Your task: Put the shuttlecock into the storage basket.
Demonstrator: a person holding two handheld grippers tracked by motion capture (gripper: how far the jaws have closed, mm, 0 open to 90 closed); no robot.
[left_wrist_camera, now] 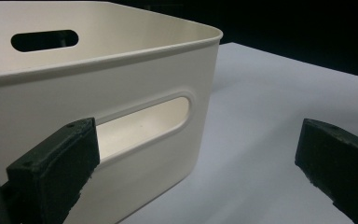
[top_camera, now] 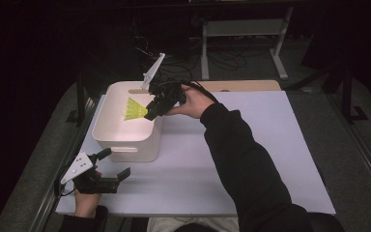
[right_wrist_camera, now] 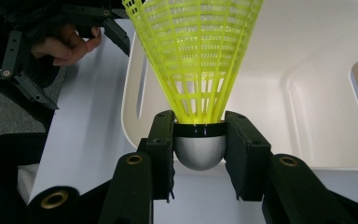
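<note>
A yellow plastic shuttlecock (right_wrist_camera: pixel 198 56) with a silver-grey rounded head is clamped by that head between the pads of my right gripper (right_wrist_camera: pixel 199 147). In the high view the right gripper (top_camera: pixel 150 112) holds the shuttlecock (top_camera: pixel 134 110) over the right rim of a cream plastic bin (top_camera: pixel 125 145), its skirt pointing in over the bin's hollow. The bin (right_wrist_camera: pixel 307 107) looks bare inside. My left gripper (top_camera: pixel 116 164) rests at the table's front left, just in front of the bin, jaws wide apart with nothing between them. Its view looks at the bin's (left_wrist_camera: pixel 121 79) handle slot.
The bin stands at the back left of a white tabletop (top_camera: pixel 251 145). A wooden board (top_camera: pixel 241 85) lies along the table's far edge. A metal frame (top_camera: pixel 241 43) stands on the floor behind. Dark floor surrounds the table.
</note>
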